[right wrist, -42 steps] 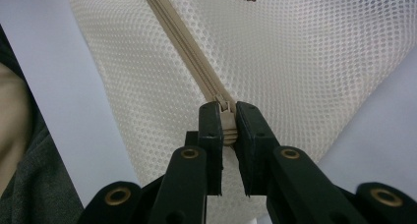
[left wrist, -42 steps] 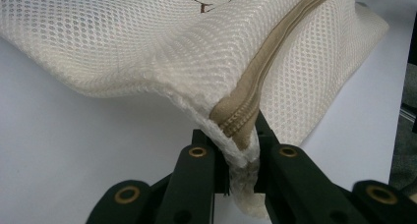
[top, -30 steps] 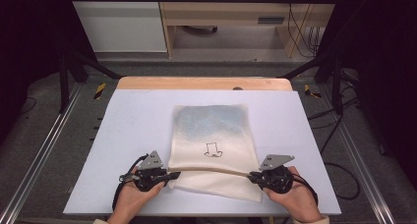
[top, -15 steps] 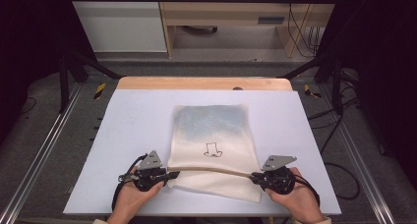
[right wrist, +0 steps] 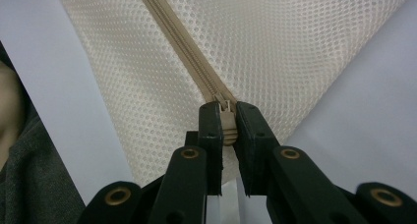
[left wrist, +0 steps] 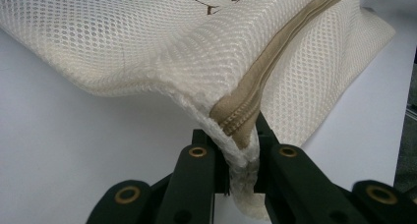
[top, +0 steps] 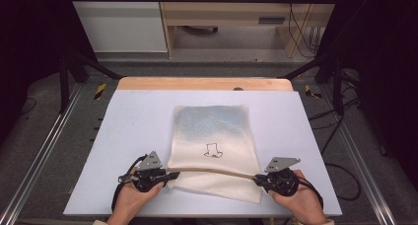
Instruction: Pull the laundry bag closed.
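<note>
A cream mesh bag (top: 212, 131) with a small dark drawing (top: 213, 150) lies flat on the white tabletop (top: 138, 121). A tan zipper (top: 212, 171) runs across its near end, lifted slightly off the table. My left gripper (top: 170, 175) is shut on the bag's left corner at the zipper's end; in the left gripper view the jaws (left wrist: 241, 145) pinch mesh (left wrist: 147, 37) and the zipper tape (left wrist: 275, 57). My right gripper (top: 257, 178) is shut on the zipper pull (right wrist: 227, 123) at the right end of the zipper (right wrist: 182, 42), with mesh (right wrist: 295, 47) spreading beyond it.
The tabletop has a wooden strip (top: 202, 83) along its far edge. Metal rails (top: 39, 156) flank the table on both sides. A cable (top: 340, 180) trails off the right edge. A sleeve (right wrist: 29, 184) shows at the left of the right gripper view.
My right gripper has shifted slightly to the right with the zipper pull. The left gripper and the bag's body have stayed put.
</note>
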